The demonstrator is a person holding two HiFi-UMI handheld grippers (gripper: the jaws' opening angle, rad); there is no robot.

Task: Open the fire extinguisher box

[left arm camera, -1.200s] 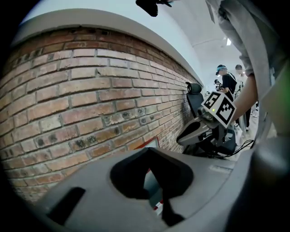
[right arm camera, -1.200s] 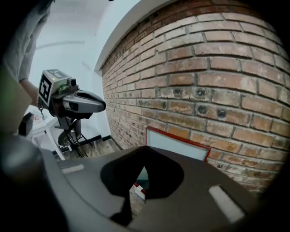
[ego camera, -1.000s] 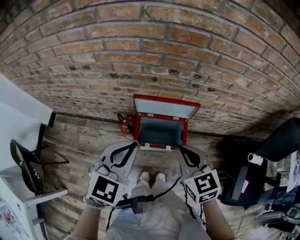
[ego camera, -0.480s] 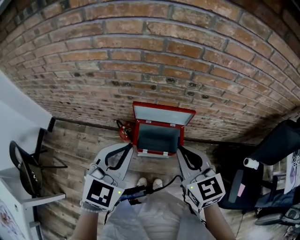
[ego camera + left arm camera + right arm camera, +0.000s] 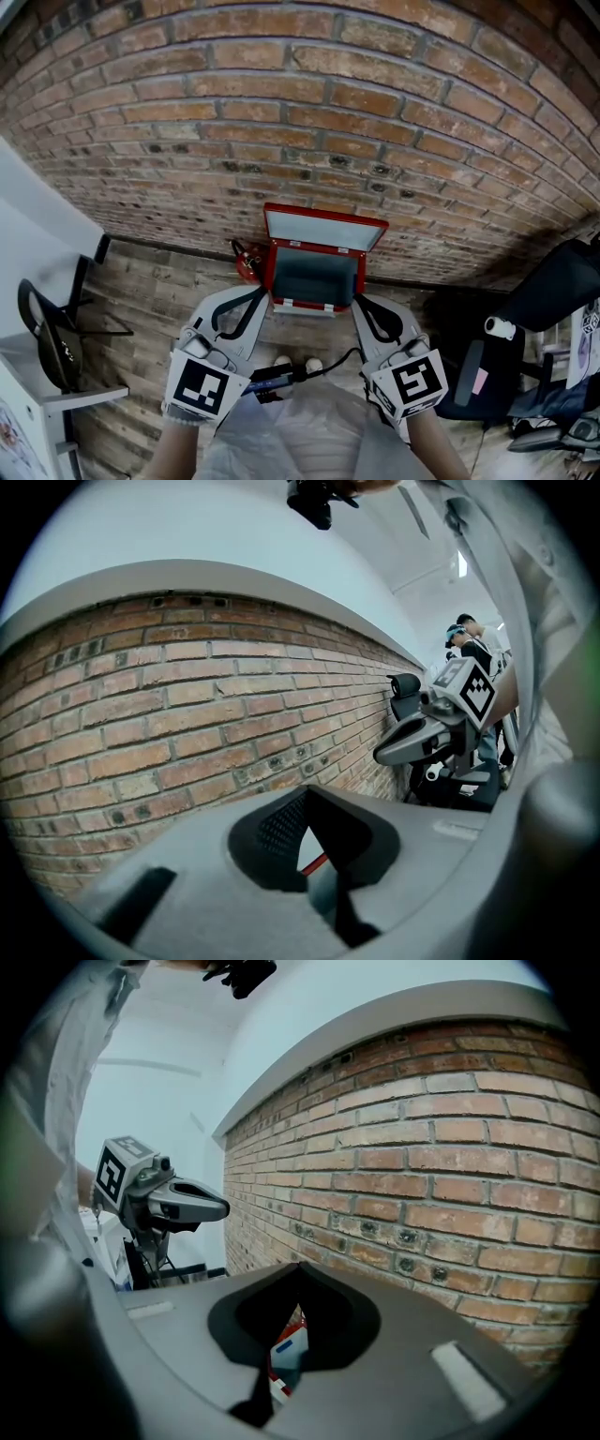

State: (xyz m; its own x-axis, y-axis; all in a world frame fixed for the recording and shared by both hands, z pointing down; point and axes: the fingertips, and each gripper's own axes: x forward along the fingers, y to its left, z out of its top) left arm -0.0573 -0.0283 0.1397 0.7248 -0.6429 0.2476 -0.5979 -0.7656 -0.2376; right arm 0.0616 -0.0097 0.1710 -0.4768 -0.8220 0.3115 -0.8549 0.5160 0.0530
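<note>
The red fire extinguisher box (image 5: pixel 315 270) stands on the floor against the brick wall, its lid (image 5: pixel 325 229) raised and leaning back, the inside dark. A red extinguisher (image 5: pixel 247 262) sits just left of it. My left gripper (image 5: pixel 265 293) hovers in front of the box's left corner, jaws shut with nothing in them. My right gripper (image 5: pixel 357 302) hangs at the front right corner, also shut and empty. The left gripper view has its own closed tips (image 5: pixel 307 791) aimed at the wall, with the right gripper (image 5: pixel 439 729) beside them. The right gripper view shows its closed tips (image 5: pixel 300 1267) and the left gripper (image 5: pixel 161 1200).
Brick wall (image 5: pixel 309 103) directly ahead, wooden plank floor (image 5: pixel 159 281) below. A black chair (image 5: pixel 52 328) and white furniture (image 5: pixel 37 234) stand at left. A black office chair (image 5: pixel 548 291) fills the right. My shoes (image 5: pixel 294 364) are just behind the grippers.
Both grippers have risen a little in front of the box and stayed shut. The box's lid remains up. The head view has tilted up slightly.
</note>
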